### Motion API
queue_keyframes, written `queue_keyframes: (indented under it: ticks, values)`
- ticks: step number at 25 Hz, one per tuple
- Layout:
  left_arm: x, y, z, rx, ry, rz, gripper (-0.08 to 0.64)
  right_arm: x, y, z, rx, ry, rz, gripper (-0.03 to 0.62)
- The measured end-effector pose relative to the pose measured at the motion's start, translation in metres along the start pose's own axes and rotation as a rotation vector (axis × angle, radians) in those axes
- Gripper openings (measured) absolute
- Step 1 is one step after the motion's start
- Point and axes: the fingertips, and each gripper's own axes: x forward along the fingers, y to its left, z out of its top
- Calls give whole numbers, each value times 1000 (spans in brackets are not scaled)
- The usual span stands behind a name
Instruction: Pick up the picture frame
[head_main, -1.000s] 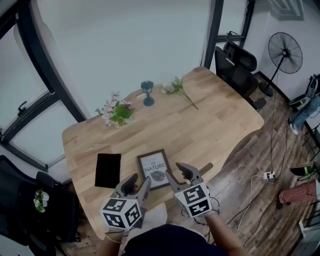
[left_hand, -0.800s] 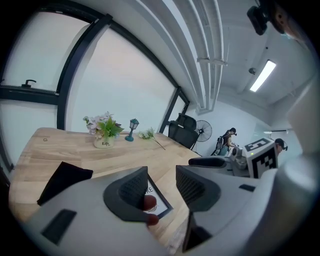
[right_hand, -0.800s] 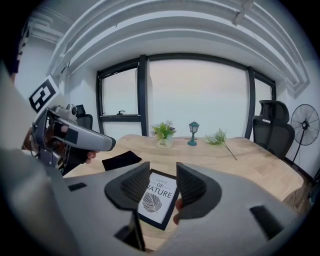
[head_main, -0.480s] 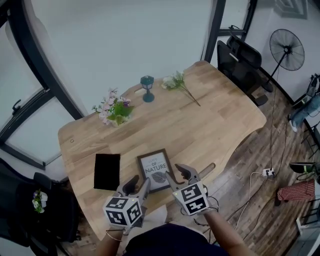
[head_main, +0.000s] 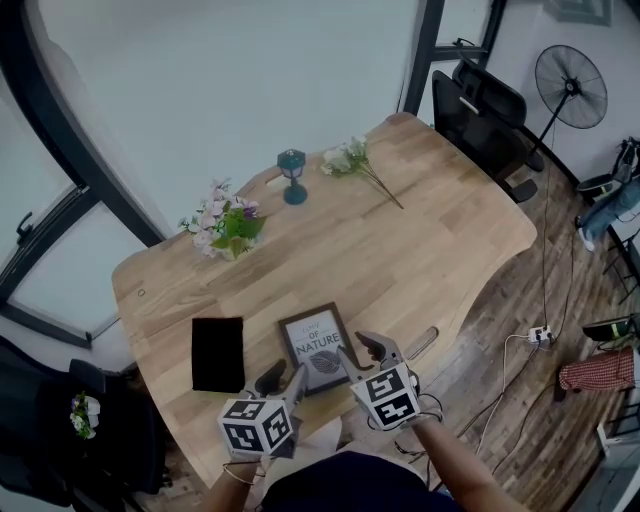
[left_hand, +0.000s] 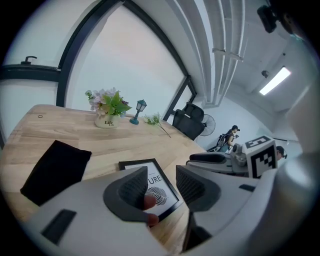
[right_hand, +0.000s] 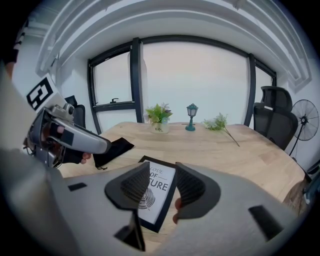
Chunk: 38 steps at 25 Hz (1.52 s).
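The black picture frame (head_main: 318, 350), with a white print of a leaf and lettering, lies flat on the wooden table (head_main: 420, 250) near its front edge. My left gripper (head_main: 284, 375) hovers just in front of the frame's near left corner, jaws open and nothing between them. My right gripper (head_main: 358, 348) stands at the frame's near right side, also open and empty. The left gripper view shows the frame (left_hand: 131, 166) beyond the spread jaws. In the right gripper view the frame (right_hand: 159, 170) shows through the gap between the jaws.
A black cloth pouch (head_main: 217, 353) lies left of the frame. At the table's far side stand a potted flower bunch (head_main: 228, 228), a teal lantern (head_main: 292, 175) and a loose flower sprig (head_main: 355, 165). An office chair (head_main: 480, 105) and a fan (head_main: 570, 85) stand beyond.
Both grippers have sunk toward the table's front edge and come nearer the frame. The frame has not moved.
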Motion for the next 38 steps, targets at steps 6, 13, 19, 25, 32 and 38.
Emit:
queue_keyframes:
  ticks: [6,13,19,25,32,38]
  values:
    - [13,18,-8,-15,20,20,169,18,-1,-11,2,39,5,143]
    - [27,35,-19,-54,45,46,169,37,-9,-23,18,88,-2,143]
    - [39,49,-27,-86,65,67,169,49,-15,-37,13,148,-6,143]
    - [51,65,-35,-118,89,91,167,62,-16,-49,35,176,2,143]
    - [66,74,-47,-139,135,97,167,74,-18,-65,49,228,18,143]
    - [75,77,-57,-159,175,99,167,83,-19,-73,74,254,29,141]
